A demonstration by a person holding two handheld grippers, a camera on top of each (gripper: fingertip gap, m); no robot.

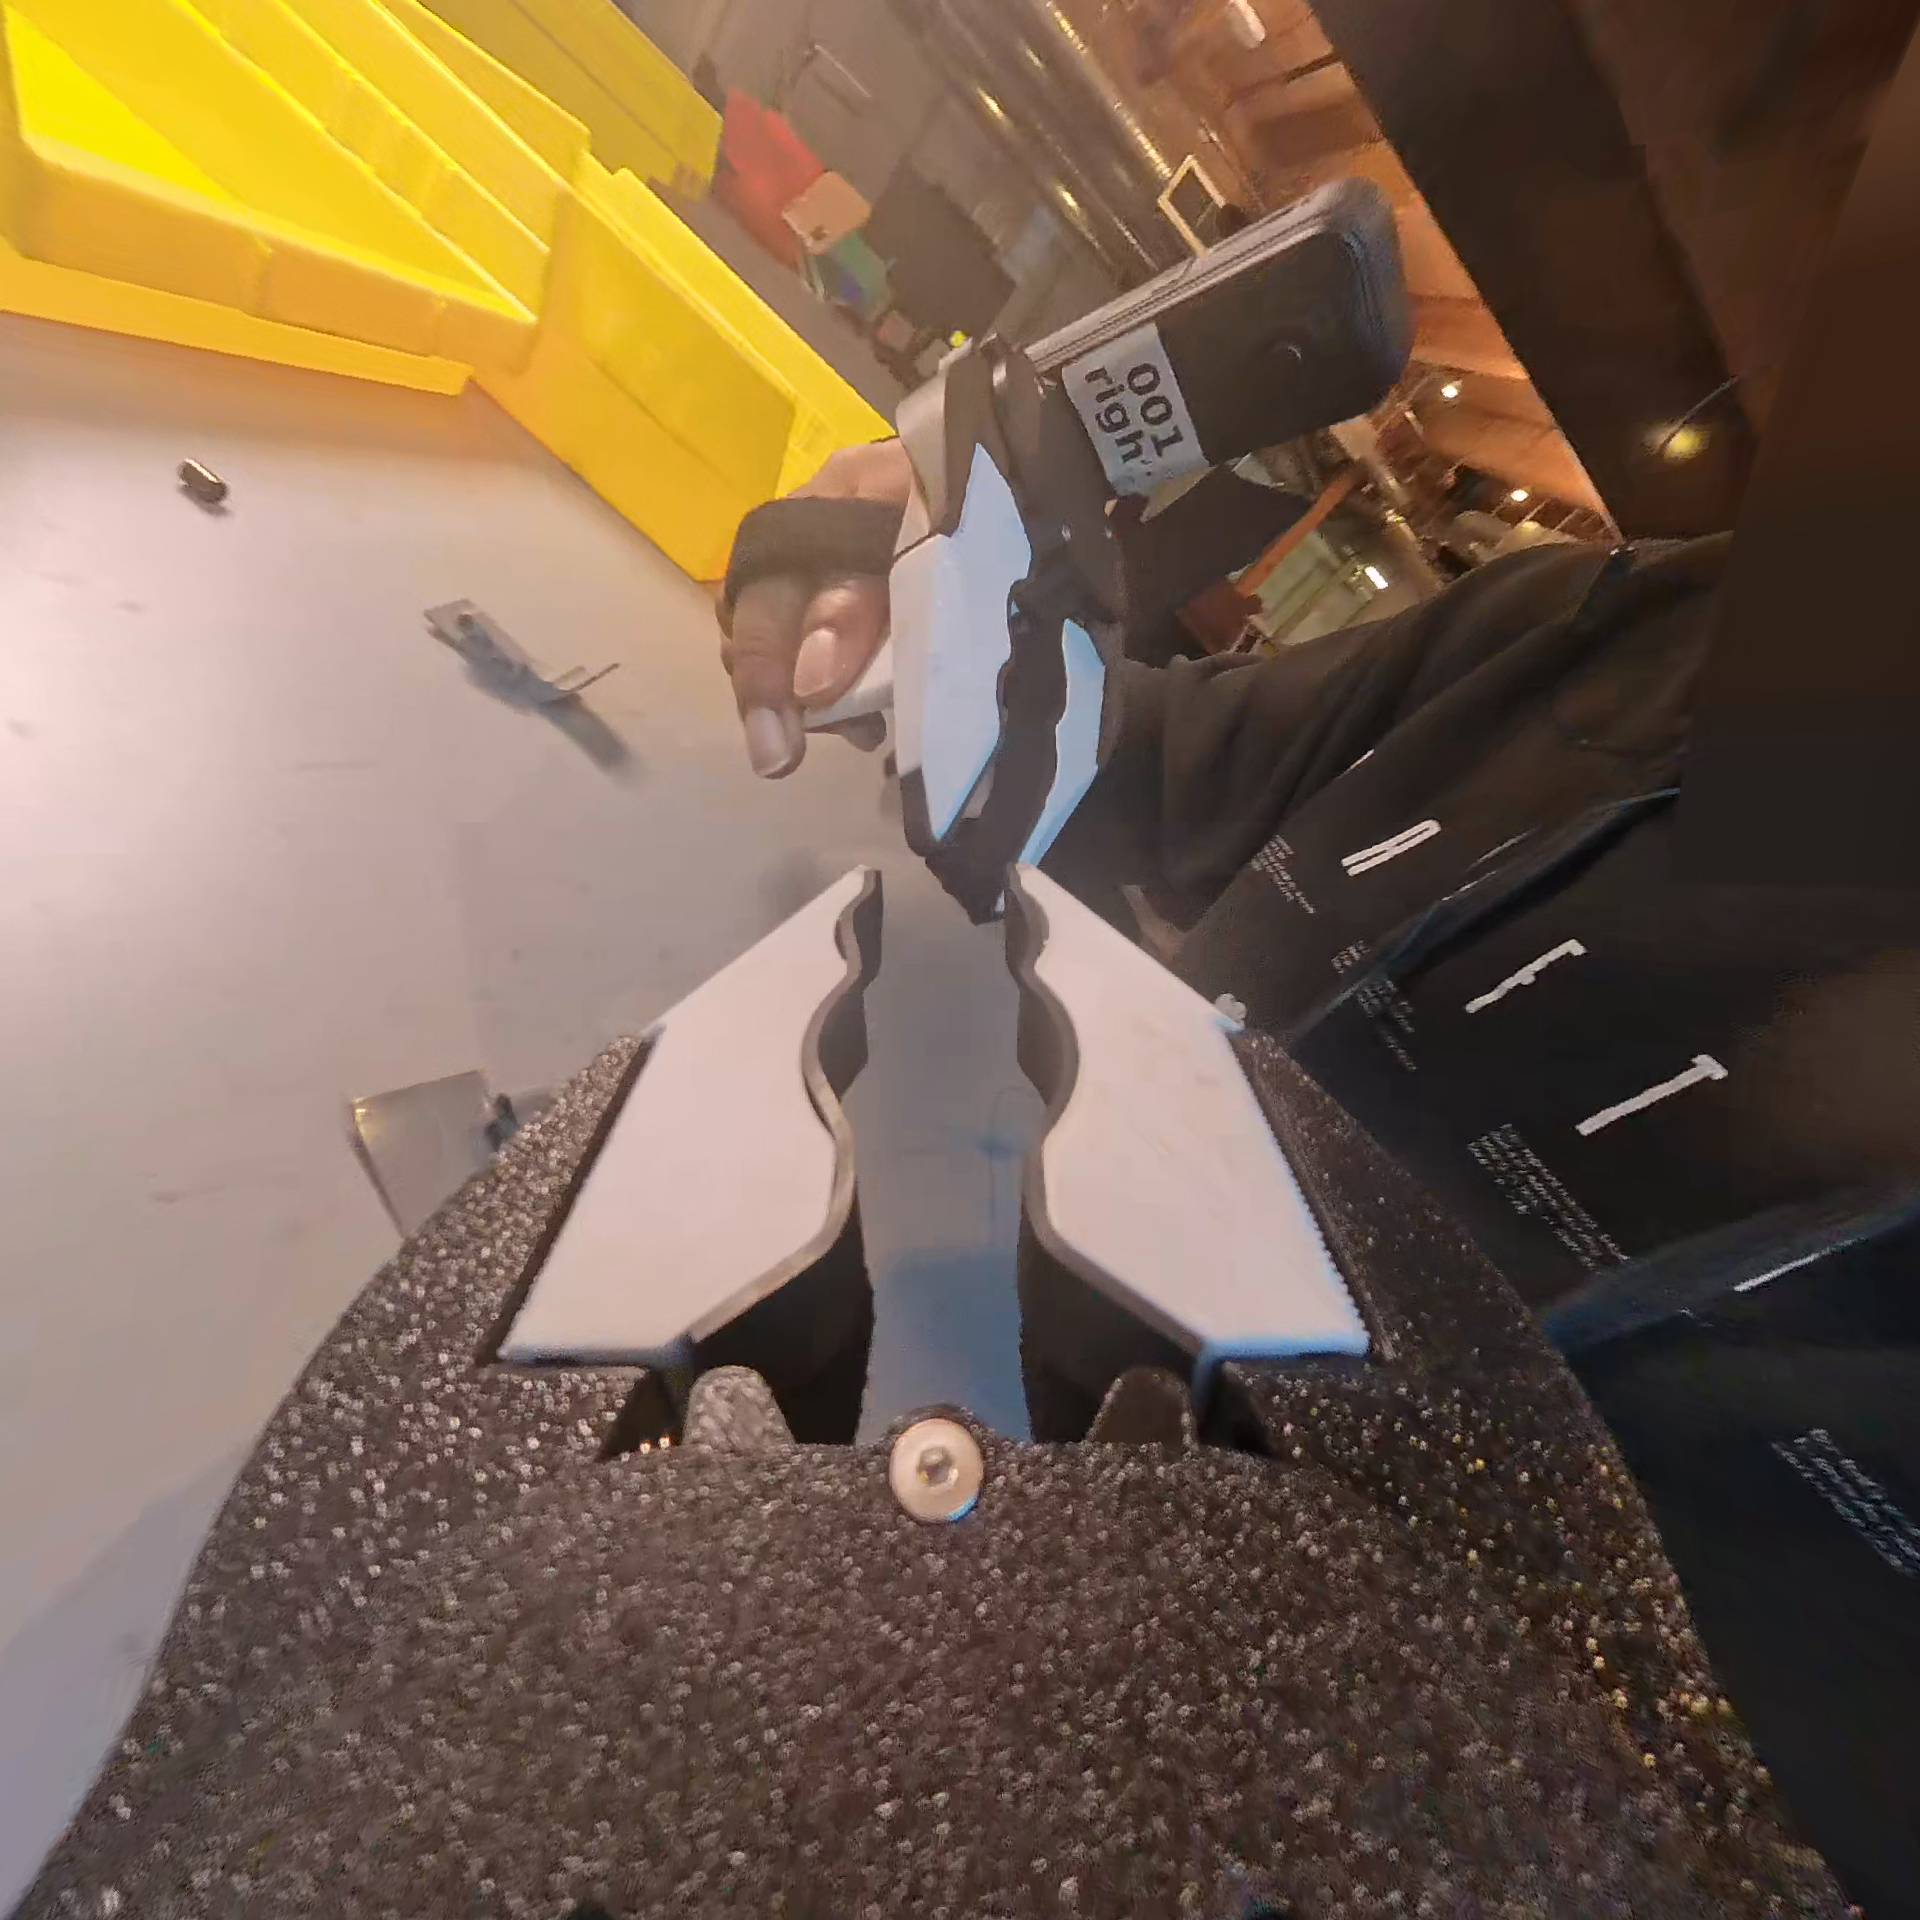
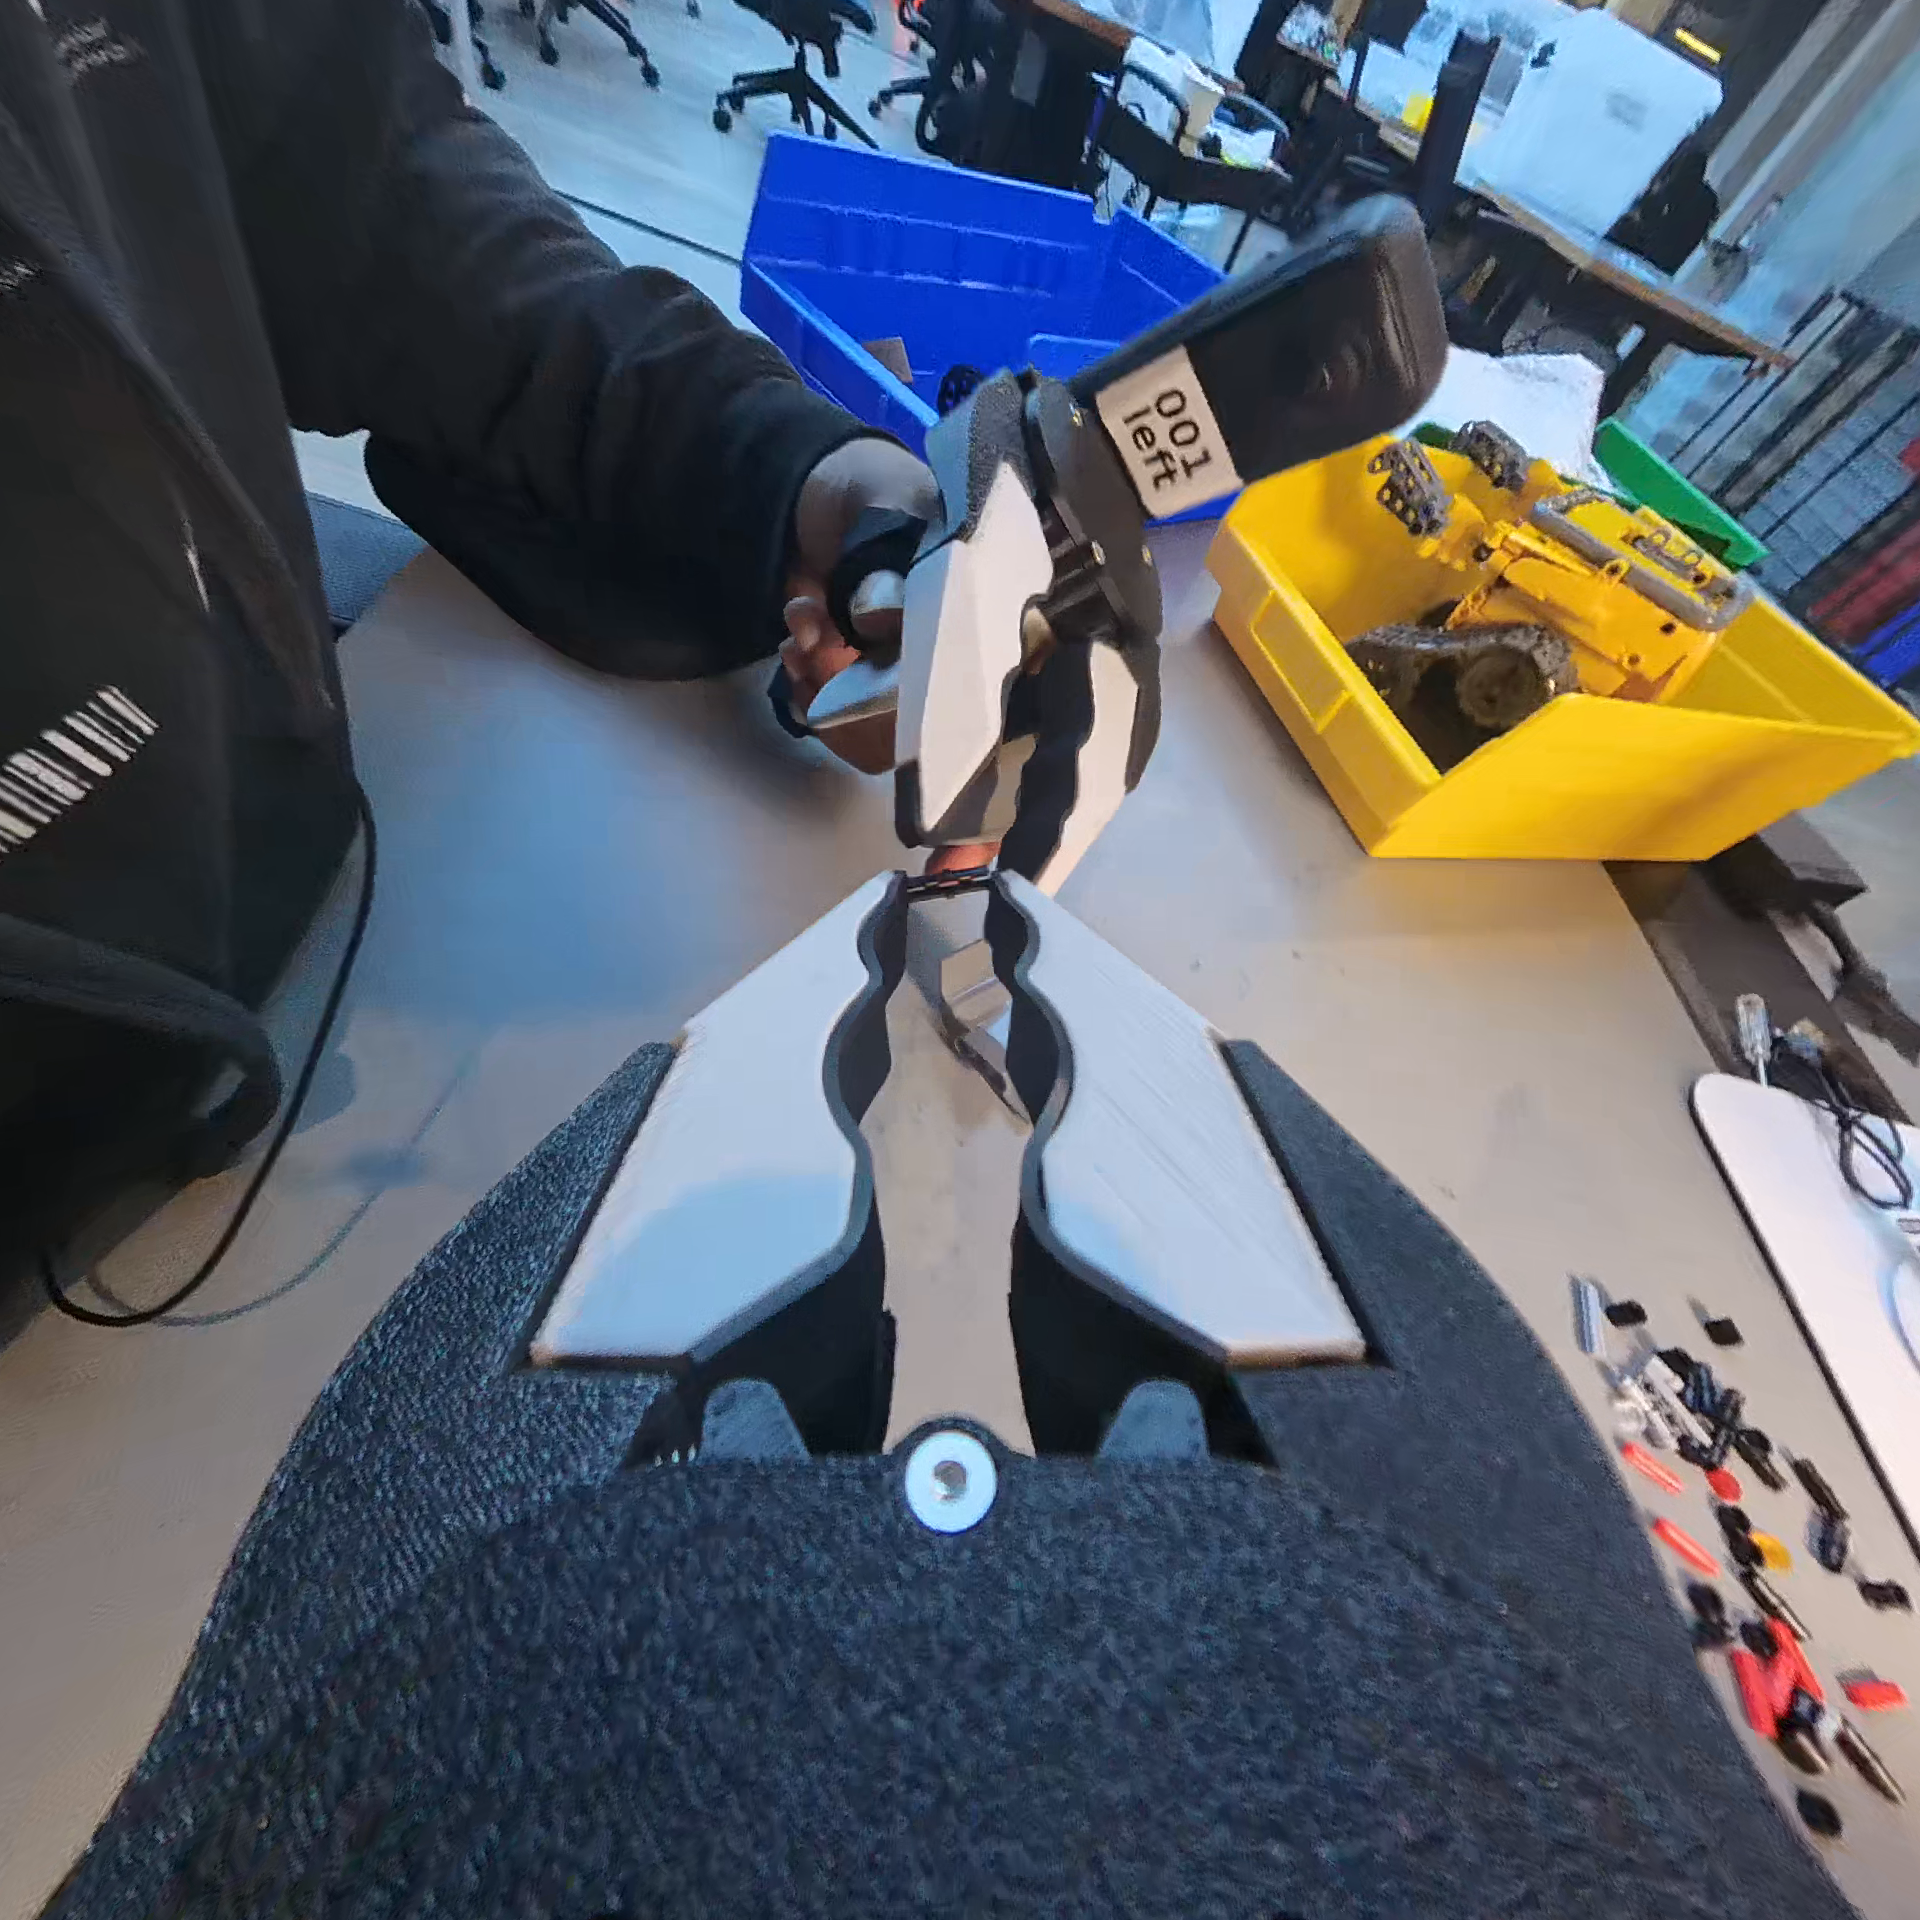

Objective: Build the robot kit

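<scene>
Between the right gripper's fingertips sits a small black ribbed piece, pinched at the very tips with the fingers drawn close. It looks like a short toothed link, its long axis running crosswise from one finger to the other, level with the table. Just beyond it hangs the left gripper, pointing down toward the piece; in its own wrist view the left gripper has its fingers a moderate gap apart with nothing between them, the right gripper's tips just ahead. A bent strip of grey metal lies on the table under the right gripper's fingers. Farther out stands a yellow bin holding a yellow tracked toy vehicle, with a blue bin behind. Small black and red parts lie scattered at the right. Seen from the left wrist, more yellow bins line the table's far side, near a metal bracket.
</scene>
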